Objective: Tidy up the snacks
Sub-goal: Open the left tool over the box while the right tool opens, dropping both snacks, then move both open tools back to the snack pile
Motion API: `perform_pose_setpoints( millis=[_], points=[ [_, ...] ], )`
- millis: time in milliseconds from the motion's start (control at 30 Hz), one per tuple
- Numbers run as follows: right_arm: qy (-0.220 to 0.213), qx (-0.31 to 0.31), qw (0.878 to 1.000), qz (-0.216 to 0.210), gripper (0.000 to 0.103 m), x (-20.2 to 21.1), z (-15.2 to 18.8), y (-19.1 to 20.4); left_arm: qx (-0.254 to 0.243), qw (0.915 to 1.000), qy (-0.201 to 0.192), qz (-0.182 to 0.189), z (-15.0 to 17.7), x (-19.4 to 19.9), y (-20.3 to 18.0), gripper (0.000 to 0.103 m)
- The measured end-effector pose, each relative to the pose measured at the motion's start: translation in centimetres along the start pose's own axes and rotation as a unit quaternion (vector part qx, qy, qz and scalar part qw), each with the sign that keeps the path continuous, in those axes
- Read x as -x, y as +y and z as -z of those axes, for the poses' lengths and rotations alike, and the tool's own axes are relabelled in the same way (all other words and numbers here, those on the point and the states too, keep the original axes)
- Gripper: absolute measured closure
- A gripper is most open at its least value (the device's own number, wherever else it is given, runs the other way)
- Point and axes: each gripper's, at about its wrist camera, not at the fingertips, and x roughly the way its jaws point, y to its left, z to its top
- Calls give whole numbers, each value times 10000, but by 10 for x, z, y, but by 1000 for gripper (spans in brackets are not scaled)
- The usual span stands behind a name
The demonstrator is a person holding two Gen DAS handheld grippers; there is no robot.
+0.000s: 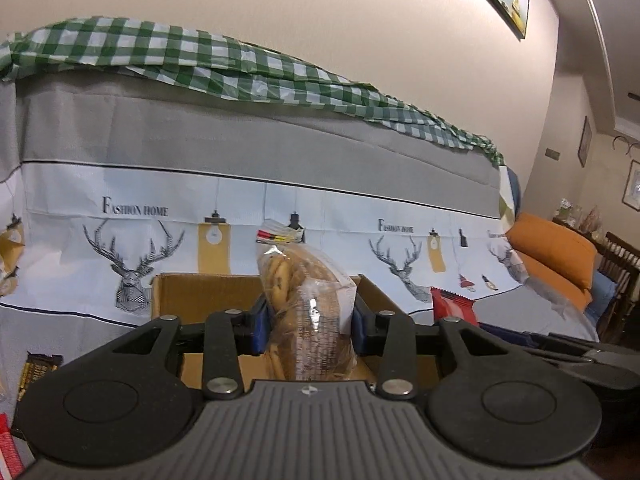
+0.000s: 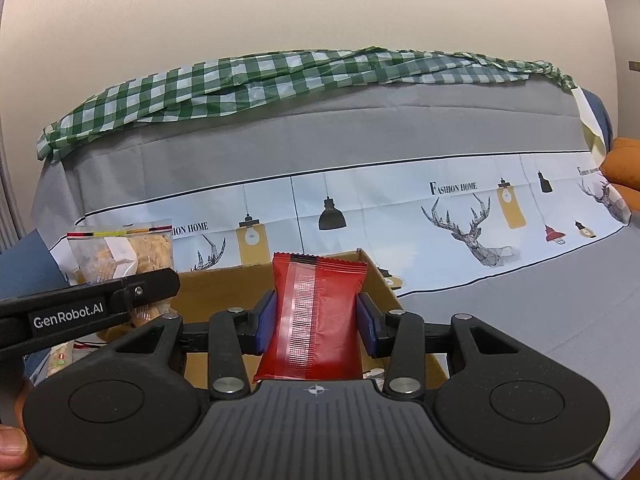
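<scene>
Cream wall and a sofa draped in a grey cloth [image 2: 360,128] printed with deer heads and hanging lamps fill the background of both wrist views, with a green checked cloth [image 1: 224,60] bunched along the top of the backrest.

Starting from the left gripper [image 1: 308,322], its blue pads [image 1: 260,326] press on both sides of a clear bag of cookies [image 1: 310,304], which stands upright between them, its sealed top at twelve o'clock. Beyond the bag sits an open cardboard box [image 1: 200,292], directly under and behind the fingers. At about three o'clock from the bag, the top of a red snack packet [image 1: 452,300] shows. At eight o'clock, on the seat, lies a dark wrapped bar [image 1: 38,368], partly hidden.

From the right gripper [image 2: 316,320], the blue pads [image 2: 266,320] are clamped on the same red snack packet [image 2: 316,316], held upright with its crimped edge at twelve o'clock. The cardboard box [image 2: 380,280] lies just behind and below it. At nine o'clock, the left gripper [image 2: 148,286] enters from the side with the cookie bag [image 2: 124,252] in its grasp. A fingertip [image 2: 12,448] of the person shows at eight o'clock. An orange cushion [image 1: 552,252] rests at the sofa's far end, at three o'clock.
</scene>
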Motion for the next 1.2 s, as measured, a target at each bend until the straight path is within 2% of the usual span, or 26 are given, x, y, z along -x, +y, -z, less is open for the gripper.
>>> perform_pose_setpoints(
  millis=[33,67,100,267,500,633,700,767,800,867,900,967,1067,1100,1167,1200],
  points=[
    [24,-5,10000,10,55,-1,0,0,11,10000,33,33,0,-1,1,49],
    [30,-11,9999,99,46,-2,1,1,18,10000,32,38,0,-1,1,41],
    [31,-30,9998,172,42,-3,1,1,25,10000,-11,-1,0,1,1,40],
    [83,-337,9992,210,40,-6,1,-4,73,9998,-180,-76,-3,8,7,40],
    [30,-421,9990,174,40,-3,2,-1,44,9988,-481,-29,-1,28,20,42],
    [2,-494,9987,122,41,1,3,4,93,9992,-394,56,-6,49,38,61],
    [-21,-520,9986,57,41,4,4,8,116,9994,-315,97,-8,64,51,65],
    [-46,-538,9985,-12,41,7,5,14,140,9996,-237,22,-10,82,68,82],
    [-63,-545,9985,-51,42,9,6,17,171,9997,-197,-41,-11,92,78,84],
    [-108,-549,9983,-163,48,13,8,23,178,9996,-93,-217,-12,112,102,92],
    [-123,-547,9981,-237,51,15,8,25,99,9995,-32,-314,-13,120,110,93],
    [-144,-594,9973,-417,66,18,8,30,-80,9984,147,-547,-14,135,127,93],
    [-128,-724,9951,-659,81,20,7,34,-73,9956,279,-894,-8,152,154,93],
    [-118,-763,9944,-724,81,20,6,35,113,9945,328,-984,0,156,166,93],
    [-95,-832,9928,-854,81,20,6,39,874,9879,567,-1151,17,158,193,93],
    [-79,-856,9921,-918,81,20,6,42,972,9846,555,-1342,17,161,201,93]
  ],
)
